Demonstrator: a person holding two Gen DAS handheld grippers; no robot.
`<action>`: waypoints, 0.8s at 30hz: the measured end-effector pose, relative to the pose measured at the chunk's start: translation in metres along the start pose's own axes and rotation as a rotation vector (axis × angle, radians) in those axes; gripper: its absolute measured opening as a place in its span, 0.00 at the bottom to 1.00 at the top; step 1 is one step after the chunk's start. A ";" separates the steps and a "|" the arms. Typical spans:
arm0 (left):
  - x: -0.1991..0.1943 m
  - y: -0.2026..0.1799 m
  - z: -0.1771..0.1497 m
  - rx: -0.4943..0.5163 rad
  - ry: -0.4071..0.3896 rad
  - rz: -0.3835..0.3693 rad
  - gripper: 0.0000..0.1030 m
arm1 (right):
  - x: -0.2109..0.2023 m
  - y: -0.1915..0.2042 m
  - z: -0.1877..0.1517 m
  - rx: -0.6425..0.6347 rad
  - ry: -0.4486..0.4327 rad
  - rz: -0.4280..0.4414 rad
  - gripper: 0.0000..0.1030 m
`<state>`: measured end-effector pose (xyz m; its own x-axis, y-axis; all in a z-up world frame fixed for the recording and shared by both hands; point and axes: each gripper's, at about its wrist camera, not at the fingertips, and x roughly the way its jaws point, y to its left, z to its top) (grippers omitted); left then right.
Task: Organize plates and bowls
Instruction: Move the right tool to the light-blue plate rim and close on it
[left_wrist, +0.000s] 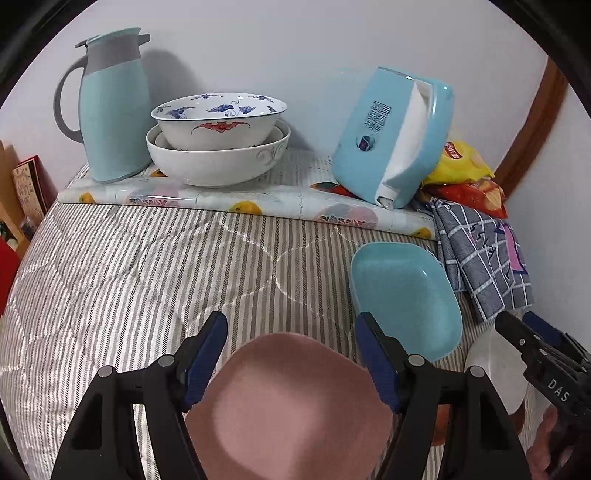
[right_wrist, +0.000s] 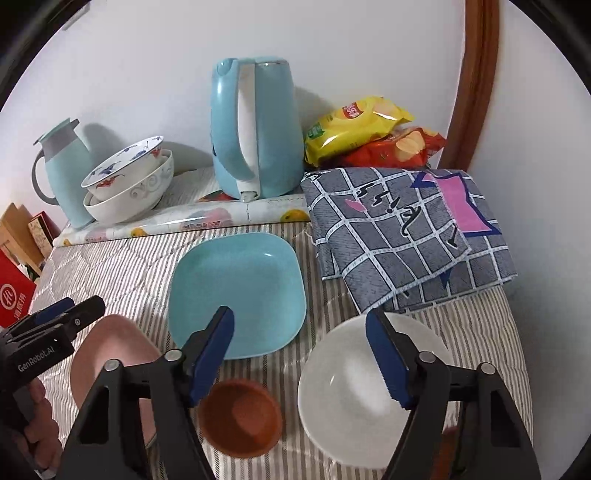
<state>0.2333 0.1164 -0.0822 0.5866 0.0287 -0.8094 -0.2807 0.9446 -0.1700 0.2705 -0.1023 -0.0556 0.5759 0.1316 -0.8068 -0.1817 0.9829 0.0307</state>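
A: Left wrist view: the left tool (left_wrist: 291, 354) hangs apart over the pink plate (left_wrist: 291, 406), gripping nothing. A pickup seems to be starting.

B: The right tool (right_wrist: 299, 350) gapes too, straddling the brown cup (right_wrist: 239, 417) and white bowl's (right_wrist: 354, 387) rim. The plate's near edge is cut off.

Soft, even indoor light; faint shadows fall on the white wall (left_wrist: 295, 44) ahead of the grippers. Sharp focus, with fisheye bending and dark corners.
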 end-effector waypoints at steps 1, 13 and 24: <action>0.002 -0.001 0.001 -0.001 0.001 -0.003 0.67 | 0.003 -0.001 0.001 0.002 0.006 0.003 0.63; 0.038 -0.026 0.012 -0.002 0.024 -0.052 0.57 | 0.050 -0.005 0.016 -0.003 0.079 0.047 0.40; 0.071 -0.040 0.011 0.012 0.083 -0.090 0.41 | 0.080 -0.014 0.024 0.032 0.130 0.058 0.33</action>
<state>0.2951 0.0839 -0.1268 0.5439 -0.0833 -0.8350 -0.2199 0.9461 -0.2376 0.3383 -0.1021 -0.1067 0.4570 0.1726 -0.8726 -0.1848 0.9780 0.0967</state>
